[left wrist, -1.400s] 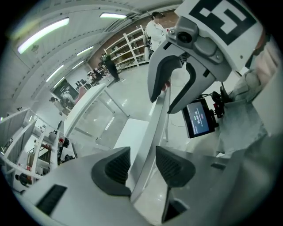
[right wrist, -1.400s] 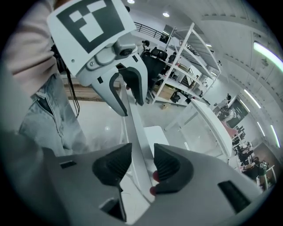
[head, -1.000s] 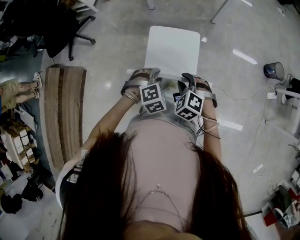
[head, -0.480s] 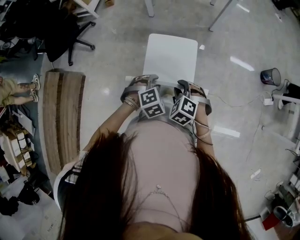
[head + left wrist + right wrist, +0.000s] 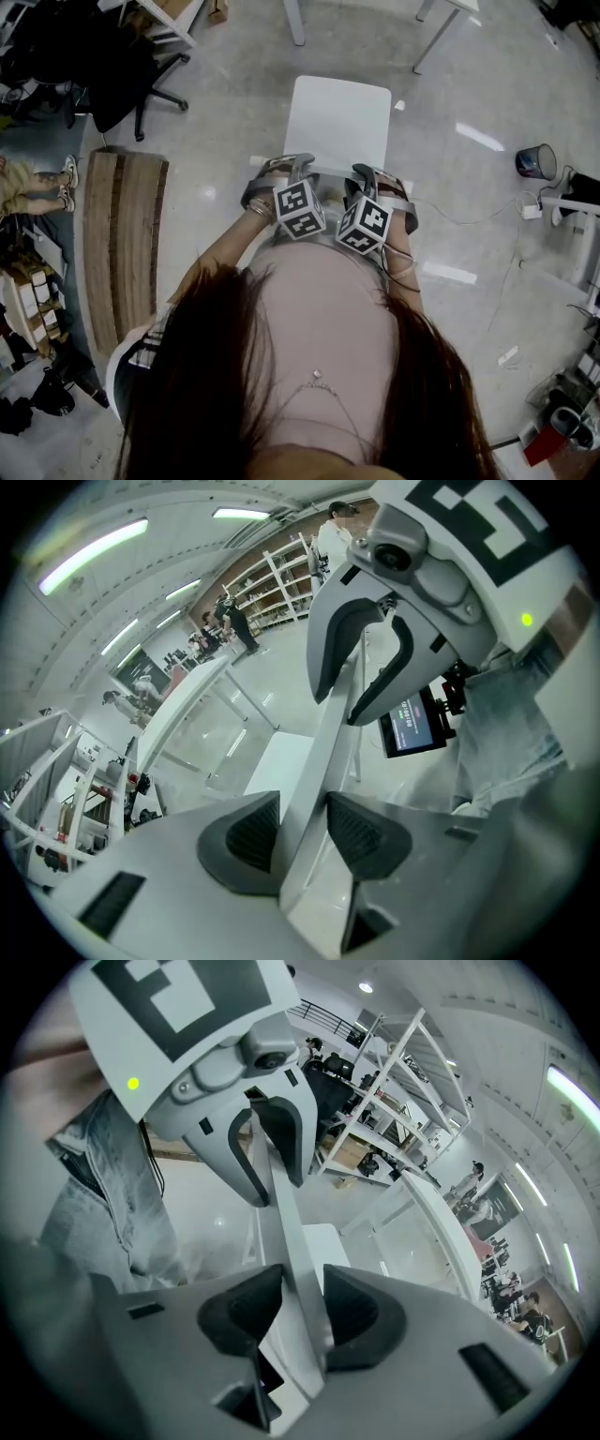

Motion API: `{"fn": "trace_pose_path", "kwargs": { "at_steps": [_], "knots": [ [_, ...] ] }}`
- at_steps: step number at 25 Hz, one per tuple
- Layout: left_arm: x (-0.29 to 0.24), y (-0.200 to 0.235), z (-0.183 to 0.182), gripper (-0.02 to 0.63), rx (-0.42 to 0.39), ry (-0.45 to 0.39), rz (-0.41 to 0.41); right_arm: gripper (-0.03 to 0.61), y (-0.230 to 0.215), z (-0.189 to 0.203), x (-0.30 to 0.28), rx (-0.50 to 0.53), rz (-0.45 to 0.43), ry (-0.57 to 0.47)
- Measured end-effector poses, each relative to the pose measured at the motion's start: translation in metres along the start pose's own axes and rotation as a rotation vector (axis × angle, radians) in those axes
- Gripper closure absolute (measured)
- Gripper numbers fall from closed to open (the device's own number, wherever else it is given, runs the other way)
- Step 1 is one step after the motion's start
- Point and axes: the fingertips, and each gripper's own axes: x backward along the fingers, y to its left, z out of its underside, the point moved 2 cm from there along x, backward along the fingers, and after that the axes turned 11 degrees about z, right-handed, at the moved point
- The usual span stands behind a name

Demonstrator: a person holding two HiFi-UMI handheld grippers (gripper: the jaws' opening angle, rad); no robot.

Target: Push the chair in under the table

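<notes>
Head view first: the white chair (image 5: 337, 120) is seen from above on the pale floor (image 5: 234, 84), its seat turned towards two worktop legs (image 5: 293, 21) at the top edge and set just short of them. The backrest (image 5: 330, 172) is taken along its top rim by both tools, the left gripper (image 5: 289, 167) towards the left end, the right gripper (image 5: 373, 178) towards the right end, close side by side.

Over to the left gripper view: the backrest is run up between the fingers (image 5: 248, 832) and both pads are laid against it. They have just been opened a shade, with the panel between them. In the right gripper view the same panel is pinched by the fingers (image 5: 361, 1321), which have just been closed in on it.

Containers now: a dark bin (image 5: 537, 159) is stood on the floor well to the right of the chair, its inside too dark for contents to be told. Cardboard boxes (image 5: 349, 1152) are shown low on the shelving (image 5: 398, 1082) in the right gripper view.

The long white worktop (image 5: 192, 705) itself is shown only by the gripper views, beyond the seat (image 5: 277, 761), while only its legs are given from above. A lit screen (image 5: 417, 726) on the right gripper is caught in the left gripper view alone
</notes>
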Motion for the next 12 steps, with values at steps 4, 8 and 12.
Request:
{"fn": "trace_pose_path", "kwargs": {
  "at_steps": [4,8,12],
  "knots": [
    [-0.004,0.014,-0.007,0.451,0.014,-0.019,-0.020,0.434,-0.011,0.000,-0.010,-0.002,0.025,-0.017],
    [-0.006,0.023,-0.008,0.445,0.028,-0.016,-0.030,0.434,-0.017,-0.001,-0.014,-0.003,0.021,-0.048],
    [-0.008,0.033,-0.006,0.439,0.047,-0.007,-0.045,0.434,-0.022,-0.005,-0.021,-0.007,0.024,-0.068]
  ]
}}
